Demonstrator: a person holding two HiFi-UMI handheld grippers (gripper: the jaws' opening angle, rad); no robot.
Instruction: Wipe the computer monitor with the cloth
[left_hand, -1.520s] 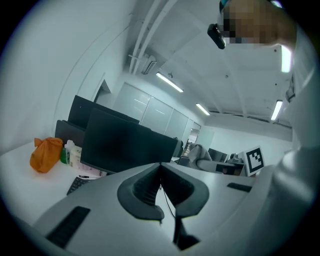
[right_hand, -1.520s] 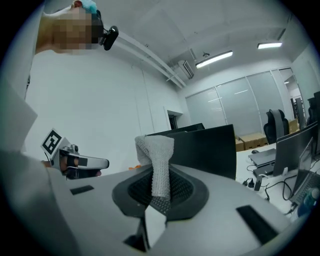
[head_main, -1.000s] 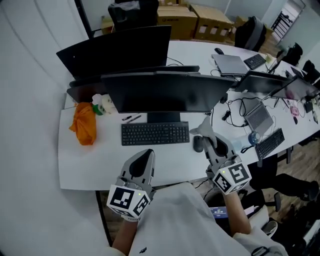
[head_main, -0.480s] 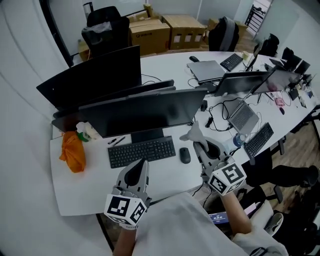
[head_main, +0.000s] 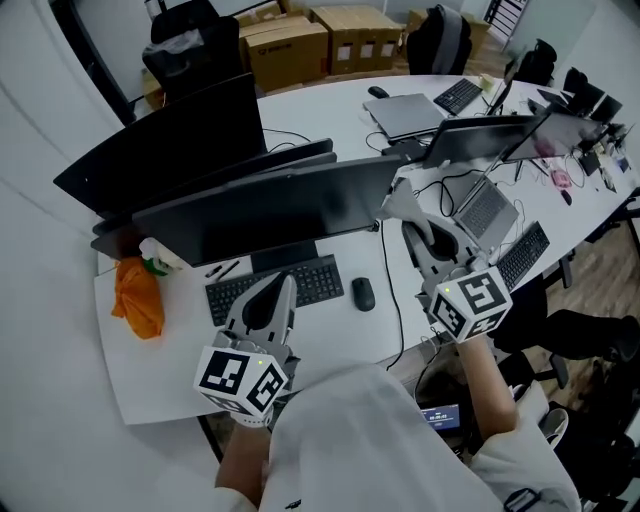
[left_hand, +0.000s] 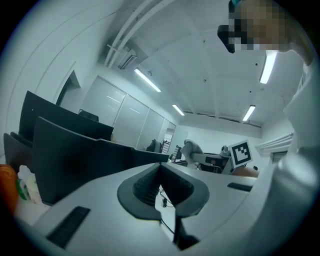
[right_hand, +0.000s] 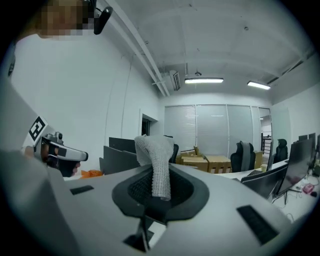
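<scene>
White office counter: the right hand-held gripper, jaws clamped on the grey cloth, is raised at the right end of the computer monitor. The left hand-held gripper, jaws together and empty, hovers over the keyboard in front of the monitor

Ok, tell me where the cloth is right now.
The cloth is pinched in the right gripper, right of centre in the head view, by the right end of the front monitor and beyond the mouse.
</scene>
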